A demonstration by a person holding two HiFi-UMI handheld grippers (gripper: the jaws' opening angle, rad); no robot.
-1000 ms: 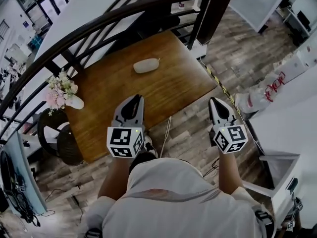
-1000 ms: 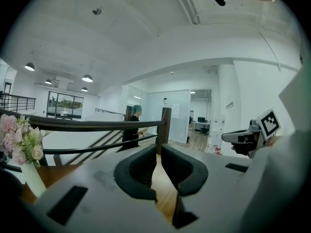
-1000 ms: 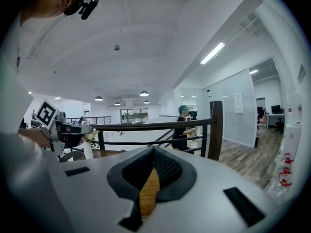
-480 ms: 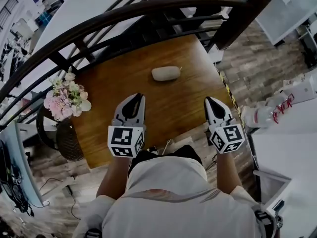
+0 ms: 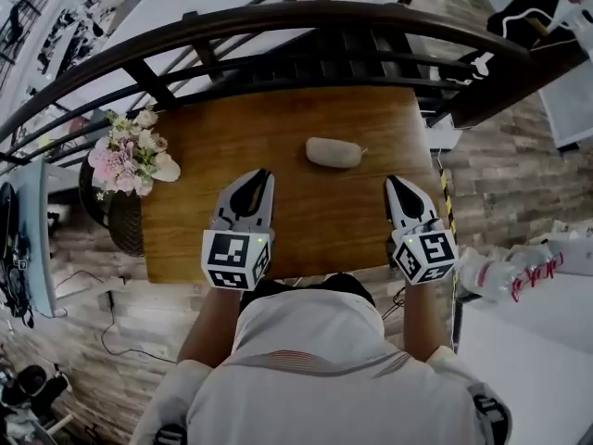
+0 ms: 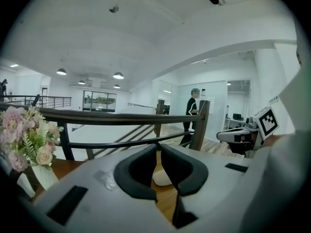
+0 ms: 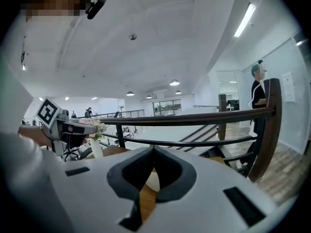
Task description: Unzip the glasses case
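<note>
left claw (image 5: 261,174) and right claw (image 5: 391,183) clenched empty, glasses case (image 5: 334,152) ahead, flowers (image 5: 132,154), railing (image 5: 278,17) beyond

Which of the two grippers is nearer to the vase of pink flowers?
The left gripper: it is on the same side as the flowers, while the right gripper is on the other side of the glasses case, farther away.

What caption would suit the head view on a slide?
Left gripper and right gripper, both shut, hover over a wooden table, short of the glasses case; flowers at left.
</note>
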